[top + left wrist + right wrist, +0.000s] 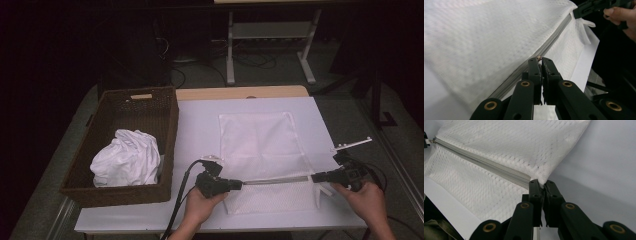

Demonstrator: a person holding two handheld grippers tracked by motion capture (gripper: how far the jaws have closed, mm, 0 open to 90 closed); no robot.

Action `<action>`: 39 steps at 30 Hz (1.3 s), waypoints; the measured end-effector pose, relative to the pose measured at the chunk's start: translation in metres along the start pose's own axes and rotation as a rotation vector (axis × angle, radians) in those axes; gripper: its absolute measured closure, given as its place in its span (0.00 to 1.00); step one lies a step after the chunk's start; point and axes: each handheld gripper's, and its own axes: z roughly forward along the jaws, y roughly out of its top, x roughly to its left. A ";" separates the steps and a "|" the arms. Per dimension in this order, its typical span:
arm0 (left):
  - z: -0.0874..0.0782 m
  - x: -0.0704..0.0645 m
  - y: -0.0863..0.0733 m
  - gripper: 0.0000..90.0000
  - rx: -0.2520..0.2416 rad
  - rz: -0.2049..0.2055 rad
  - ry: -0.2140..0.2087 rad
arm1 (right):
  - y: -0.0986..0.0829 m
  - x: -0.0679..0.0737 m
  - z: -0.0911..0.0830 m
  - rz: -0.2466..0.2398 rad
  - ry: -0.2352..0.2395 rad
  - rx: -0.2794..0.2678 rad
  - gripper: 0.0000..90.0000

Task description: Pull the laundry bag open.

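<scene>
Fingers (535, 68) on one mesh bag (260, 137)

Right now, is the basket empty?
No, a crumpled white cloth lies inside the basket at the table's left.

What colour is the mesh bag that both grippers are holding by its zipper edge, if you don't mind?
White, with a pale grey zipper; the mesh bag shows best in the right gripper view.

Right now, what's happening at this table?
A person holds a white mesh laundry bag stretched between two tongs. The left tongs are shut on the zipper at one end, seemingly at its pull; the right tongs pinch the bag's opposite corner. A wicker basket to the left holds a crumpled white garment.
</scene>
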 end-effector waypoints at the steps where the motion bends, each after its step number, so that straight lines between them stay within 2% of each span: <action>1: -0.003 0.001 -0.002 0.96 0.001 0.001 0.008 | 0.000 0.000 0.000 0.000 0.000 0.000 0.94; 11: -0.027 0.011 -0.014 0.96 -0.032 -0.012 0.063 | 0.000 0.001 0.001 -0.005 -0.011 0.000 0.94; 18: -0.040 0.011 -0.016 0.96 -0.045 0.005 0.110 | 0.000 0.001 0.001 -0.009 -0.012 -0.007 0.94; 24: -0.050 0.011 -0.021 0.96 -0.043 0.020 0.174 | -0.002 0.000 0.001 -0.004 -0.008 -0.008 0.94; 27: -0.051 0.013 -0.025 0.96 -0.038 0.015 0.184 | -0.003 -0.001 0.002 -0.004 0.008 -0.011 0.94; 30: -0.050 0.014 -0.028 0.96 -0.025 0.021 0.178 | -0.003 0.000 0.006 -0.010 -0.002 -0.002 0.94; 33: -0.048 0.014 -0.029 0.96 -0.016 0.026 0.185 | -0.007 -0.002 0.009 -0.007 0.007 -0.005 0.94; 34: -0.048 0.013 -0.029 0.96 -0.012 0.032 0.189 | -0.008 -0.002 0.009 -0.012 0.008 -0.012 0.92; 36: -0.049 0.012 -0.028 0.95 -0.012 0.045 0.206 | -0.011 -0.001 0.007 -0.025 -0.002 -0.038 0.83; 38: -0.052 0.011 -0.027 0.94 -0.026 0.050 0.205 | -0.013 -0.002 0.001 -0.026 -0.018 -0.081 0.65; 39: -0.054 0.011 -0.026 0.92 -0.025 0.055 0.205 | -0.016 -0.003 -0.006 -0.030 -0.007 -0.123 0.64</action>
